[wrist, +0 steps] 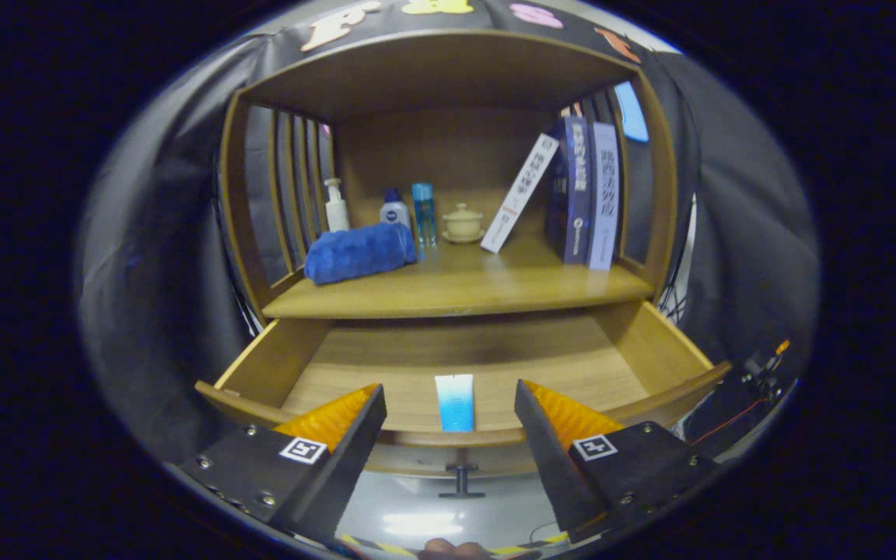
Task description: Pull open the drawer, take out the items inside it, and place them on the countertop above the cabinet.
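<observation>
Drawer (pixel 650 350) open w/ tube (pixel 455 400); hand-held gripper (pixel 448 397) fingers spread.

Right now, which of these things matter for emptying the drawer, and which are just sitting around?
For the job: the open drawer, the blue-and-white tube lying in it between the open gripper jaws, the countertop.

Just sitting there: blue towel, pump bottle, two small bottles, lidded cup, books.
</observation>
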A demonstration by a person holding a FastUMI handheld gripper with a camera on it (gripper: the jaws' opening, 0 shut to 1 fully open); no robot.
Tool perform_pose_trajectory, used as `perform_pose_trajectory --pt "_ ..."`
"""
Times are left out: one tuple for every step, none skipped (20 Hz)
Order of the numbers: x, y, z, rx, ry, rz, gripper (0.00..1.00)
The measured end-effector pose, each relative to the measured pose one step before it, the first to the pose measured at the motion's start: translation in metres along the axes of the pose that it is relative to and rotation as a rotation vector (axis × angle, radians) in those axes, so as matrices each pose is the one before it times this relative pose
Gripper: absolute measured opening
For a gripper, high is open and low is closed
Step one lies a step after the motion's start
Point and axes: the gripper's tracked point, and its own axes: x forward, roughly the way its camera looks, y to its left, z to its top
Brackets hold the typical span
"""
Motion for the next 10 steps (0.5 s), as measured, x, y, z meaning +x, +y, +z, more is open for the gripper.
perform_pose_trajectory --pt "0.01046 -0.00179 -0.00590 0.01223 0.06100 -0.00048 0.99" --pt "0.00947 -0.00283 -0.00458 0.00779 0.05646 -0.00972 0.99" --pt "0.00977 -0.00030 -0.00051 -0.00488 0.03149 -0.00580 0.99" --pt "0.00817 0.00071 -0.00087 -0.00670 0.02795 -0.00971 0.99" --pt "0.00595 -0.00011 -0.00309 -0.00542 0.02781 -0.01386 0.99" --pt "0.00567 0.00225 -0.00405 -0.00591 0.03127 -0.00521 1.00" --pt "0.00688 -0.00081 0.00468 -0.02135 0.00786 -0.00909 0.99" --pt "0.00673 0.00302 0.00170 -0.01641 0.01231 0.00437 0.99" --pt "0.00581 0.00358 0.00186 -0.01402 0.02095 -0.00005 0.99" --pt "0.00509 0.00252 0.00025 -0.00393 0.02100 0.00040 0.99"
